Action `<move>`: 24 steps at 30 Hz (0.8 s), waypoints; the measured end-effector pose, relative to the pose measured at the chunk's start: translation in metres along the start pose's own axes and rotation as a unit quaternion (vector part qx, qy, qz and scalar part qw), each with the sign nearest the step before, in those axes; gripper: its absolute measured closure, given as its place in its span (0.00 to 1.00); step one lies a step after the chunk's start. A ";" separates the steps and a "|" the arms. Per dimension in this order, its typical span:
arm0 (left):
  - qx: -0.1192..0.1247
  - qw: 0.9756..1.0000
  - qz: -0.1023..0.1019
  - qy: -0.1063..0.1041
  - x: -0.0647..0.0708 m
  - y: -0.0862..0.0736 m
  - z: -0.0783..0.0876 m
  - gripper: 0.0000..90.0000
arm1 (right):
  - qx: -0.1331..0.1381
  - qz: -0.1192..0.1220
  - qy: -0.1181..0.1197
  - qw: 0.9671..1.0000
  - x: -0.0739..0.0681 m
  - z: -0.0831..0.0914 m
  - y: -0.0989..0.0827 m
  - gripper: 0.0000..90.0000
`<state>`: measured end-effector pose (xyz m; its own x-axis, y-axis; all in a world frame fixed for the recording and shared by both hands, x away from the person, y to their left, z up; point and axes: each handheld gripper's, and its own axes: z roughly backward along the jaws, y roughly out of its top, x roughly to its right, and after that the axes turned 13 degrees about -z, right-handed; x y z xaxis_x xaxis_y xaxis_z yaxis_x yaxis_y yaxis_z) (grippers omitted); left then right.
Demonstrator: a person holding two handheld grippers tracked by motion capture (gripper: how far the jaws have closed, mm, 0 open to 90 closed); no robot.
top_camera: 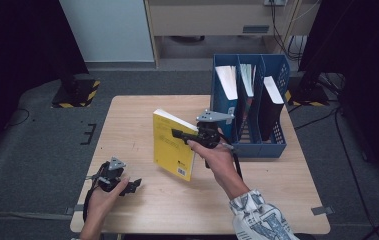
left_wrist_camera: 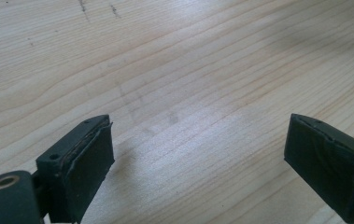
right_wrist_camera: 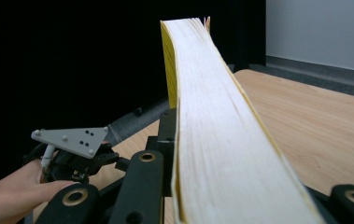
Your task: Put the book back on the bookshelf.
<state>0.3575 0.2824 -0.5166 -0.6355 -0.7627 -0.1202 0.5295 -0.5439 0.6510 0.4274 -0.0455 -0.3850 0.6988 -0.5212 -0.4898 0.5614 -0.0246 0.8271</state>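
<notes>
The right gripper (top_camera: 179, 135) grasps a yellow book (top_camera: 173, 145), its fingers clenched on the book's upper part from the right side. The book is held upright above the middle of the tabletop (top_camera: 127, 130), tilted a little, with its white page edge facing up and its cover toward the person; its lower corner is close to the wood, and whether it touches cannot be told. In the right gripper view the page block (right_wrist_camera: 221, 126) runs straight away between the 2 black fingers, yellow cover on the left. Just right of the book stands a blue file rack (top_camera: 249, 145) with 3 compartments, each holding a book or folder upright. The rack sits at the tabletop's far right part, near the right hand (top_camera: 217, 160) and apart from the yellow book. The left gripper (top_camera: 136, 186) rests near the front left corner of the tabletop, held by the left hand (top_camera: 104, 197), well apart from the book. In the left gripper view its fingers (left_wrist_camera: 83, 168) stand wide apart, released, with bare wood between them. The same gripper, with its grey plate (right_wrist_camera: 72, 139), appears at the lower left of the right gripper view.
</notes>
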 end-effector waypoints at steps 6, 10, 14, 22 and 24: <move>-0.001 1.000 0.002 0.000 -0.001 -0.001 -0.001 0.08 | 0.015 -0.018 -0.006 1.000 0.006 0.016 0.009 0.83; -0.004 1.000 0.005 0.006 -0.002 -0.002 -0.001 0.08 | 0.017 -0.019 -0.019 1.000 0.008 0.022 0.013 0.83; -0.004 1.000 0.008 0.006 -0.003 -0.003 0.000 0.08 | 0.020 -0.024 -0.026 0.999 0.012 0.029 0.017 0.83; -0.007 1.000 0.007 0.012 -0.004 -0.004 -0.001 0.08 | 0.026 -0.037 -0.035 0.998 0.016 0.046 0.021 0.83; -0.010 1.000 0.007 0.017 -0.004 -0.005 -0.001 0.08 | 0.030 -0.040 -0.035 0.998 0.016 0.051 0.021 0.83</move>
<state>0.3582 0.2880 -0.5197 -0.6086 -0.7818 -0.1357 0.5499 -0.5388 0.6382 0.4284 -0.0980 -0.3615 0.6186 -0.5737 -0.5368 0.5853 -0.1193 0.8020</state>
